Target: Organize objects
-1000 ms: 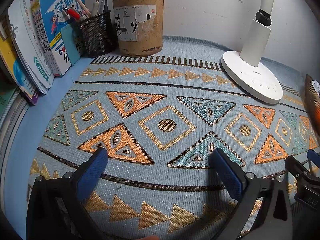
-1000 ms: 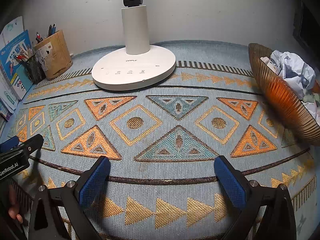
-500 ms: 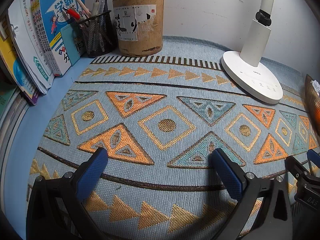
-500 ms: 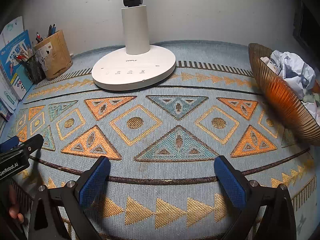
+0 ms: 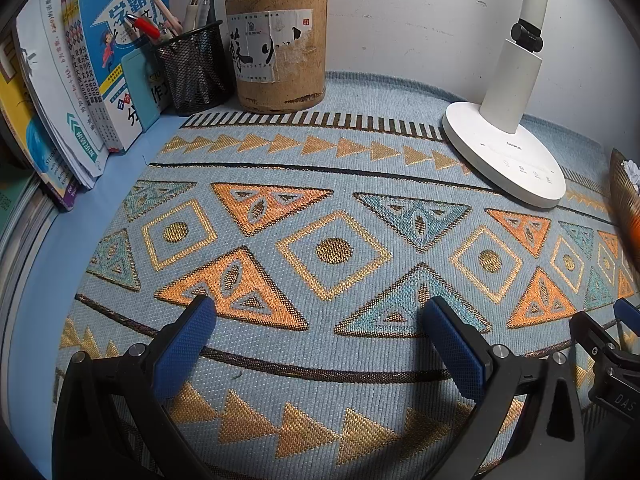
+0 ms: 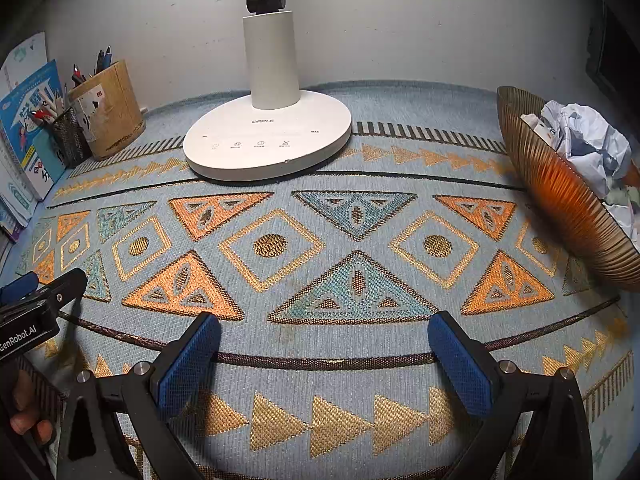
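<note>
"OPPLE" and "MAX" printed on lamp base [image 6: 267,142]; "GenRobot.AI" on left hand-held gripper [image 6: 24,334], left of that base; "DAS" on right hand-held gripper [image 5: 616,396].

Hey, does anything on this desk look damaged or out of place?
The paper label on the round wooden pen holder is torn and peeling on its right side. Crumpled paper sits in the ribbed bowl.

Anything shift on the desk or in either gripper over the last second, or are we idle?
Nothing visibly changed. The left gripper and right gripper hang open and empty over the patterned mat, exactly as before. The lamp, the cardboard pen holder, the mesh pen cup, the books and the bowl of crumpled paper stayed in place.
</note>
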A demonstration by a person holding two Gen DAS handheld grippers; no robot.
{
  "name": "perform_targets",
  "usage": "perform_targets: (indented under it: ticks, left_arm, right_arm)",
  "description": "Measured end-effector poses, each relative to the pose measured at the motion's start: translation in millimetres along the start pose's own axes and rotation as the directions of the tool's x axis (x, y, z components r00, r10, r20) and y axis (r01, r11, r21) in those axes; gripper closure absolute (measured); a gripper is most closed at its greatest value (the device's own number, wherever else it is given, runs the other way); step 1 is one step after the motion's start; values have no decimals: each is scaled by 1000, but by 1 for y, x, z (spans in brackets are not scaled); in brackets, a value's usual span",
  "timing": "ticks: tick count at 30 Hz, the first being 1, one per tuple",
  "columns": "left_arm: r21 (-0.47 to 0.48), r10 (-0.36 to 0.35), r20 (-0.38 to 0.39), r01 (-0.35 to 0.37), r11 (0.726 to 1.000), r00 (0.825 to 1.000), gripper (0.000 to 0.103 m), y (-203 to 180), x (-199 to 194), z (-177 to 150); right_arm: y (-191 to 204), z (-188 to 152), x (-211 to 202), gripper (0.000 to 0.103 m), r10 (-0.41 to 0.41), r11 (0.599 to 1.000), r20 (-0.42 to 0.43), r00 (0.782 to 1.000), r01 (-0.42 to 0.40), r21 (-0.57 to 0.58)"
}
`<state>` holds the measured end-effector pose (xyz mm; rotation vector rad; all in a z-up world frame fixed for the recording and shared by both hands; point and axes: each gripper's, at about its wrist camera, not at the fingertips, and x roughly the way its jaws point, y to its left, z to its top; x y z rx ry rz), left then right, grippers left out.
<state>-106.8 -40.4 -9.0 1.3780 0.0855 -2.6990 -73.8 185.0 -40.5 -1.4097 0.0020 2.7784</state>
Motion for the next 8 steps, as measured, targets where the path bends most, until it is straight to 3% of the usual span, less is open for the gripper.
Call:
perform_targets:
  ticks: [8]
  left_arm:
    - [0,-1,0,1,1000,1000,0,0,0,0]
  right_arm:
    - [0,0,0,0,0,1000,0,1000,0,0]
